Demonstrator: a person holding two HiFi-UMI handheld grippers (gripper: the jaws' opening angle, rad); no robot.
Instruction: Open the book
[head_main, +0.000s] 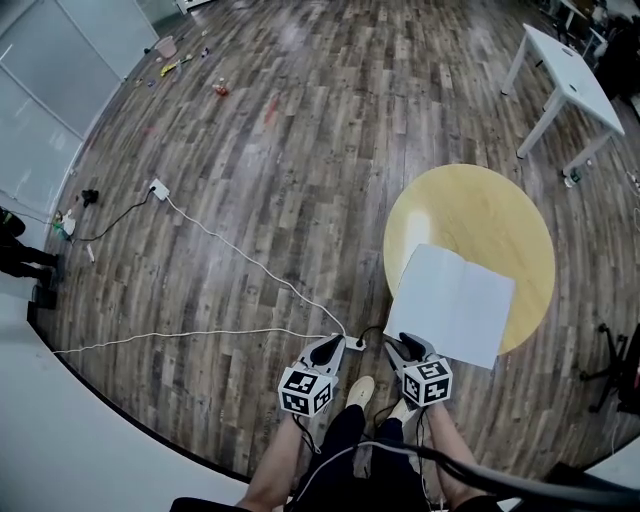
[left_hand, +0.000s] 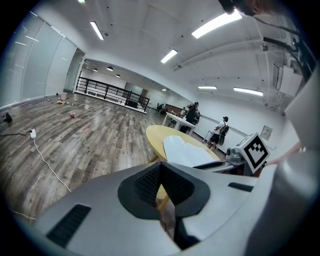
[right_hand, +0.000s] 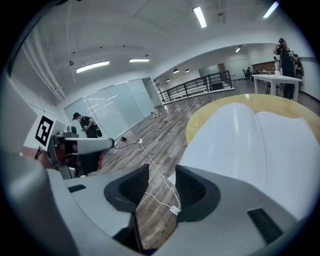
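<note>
The book (head_main: 450, 305) lies open on the round yellow table (head_main: 500, 205), its blank white pages facing up and its near corner hanging over the table's edge. Both grippers hang above the floor just short of the table. My right gripper (head_main: 405, 347) is by the book's near left corner, and its jaws stand open with nothing between them. My left gripper (head_main: 325, 350) is further left over the floor, its pads meeting, empty. The right gripper view shows the book (right_hand: 260, 145) close ahead, to the right of the open right gripper (right_hand: 161, 182). In the left gripper view the book (left_hand: 190, 150) lies beyond the shut left gripper (left_hand: 161, 167).
A white cable (head_main: 230, 250) runs across the wood floor from a plug block (head_main: 158, 188) to just under the grippers. A white rectangular table (head_main: 570, 75) stands at the far right. A chair base (head_main: 615, 365) sits right of the round table. People stand far off (left_hand: 220, 132).
</note>
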